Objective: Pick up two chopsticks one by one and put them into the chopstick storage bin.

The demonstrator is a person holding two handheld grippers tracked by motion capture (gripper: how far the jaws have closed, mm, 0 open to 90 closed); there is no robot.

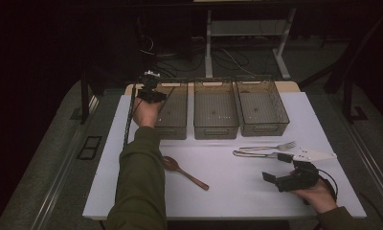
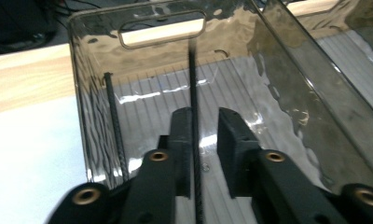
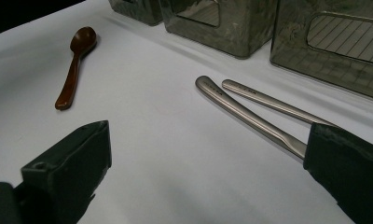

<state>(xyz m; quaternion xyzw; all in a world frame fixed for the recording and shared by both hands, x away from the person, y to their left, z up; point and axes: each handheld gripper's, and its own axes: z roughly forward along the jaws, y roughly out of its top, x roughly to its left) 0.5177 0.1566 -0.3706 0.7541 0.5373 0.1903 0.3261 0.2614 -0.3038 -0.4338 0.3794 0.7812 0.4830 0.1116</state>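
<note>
The left hand-held gripper (image 2: 205, 154) hangs over the leftmost of three smoky translucent plastic bins (image 1: 173, 108), its jaws a little apart, with a thin black ridged rod (image 2: 194, 135) running between them. Whether the jaws clench the rod I cannot tell. A second such rod (image 2: 115, 126) leans in the bin's near corner, so this bin seems meant for rods. The right hand-held gripper (image 1: 281, 178) rests released, jaws wide, low over the white surface (image 1: 228, 182), facing two steel handles: a fork (image 1: 271, 147) and another steel utensil (image 1: 254, 154), side by side. A brown wooden spoon (image 1: 185, 171) lies well apart. The left sleeve partly covers the spoon's bowl.
</note>
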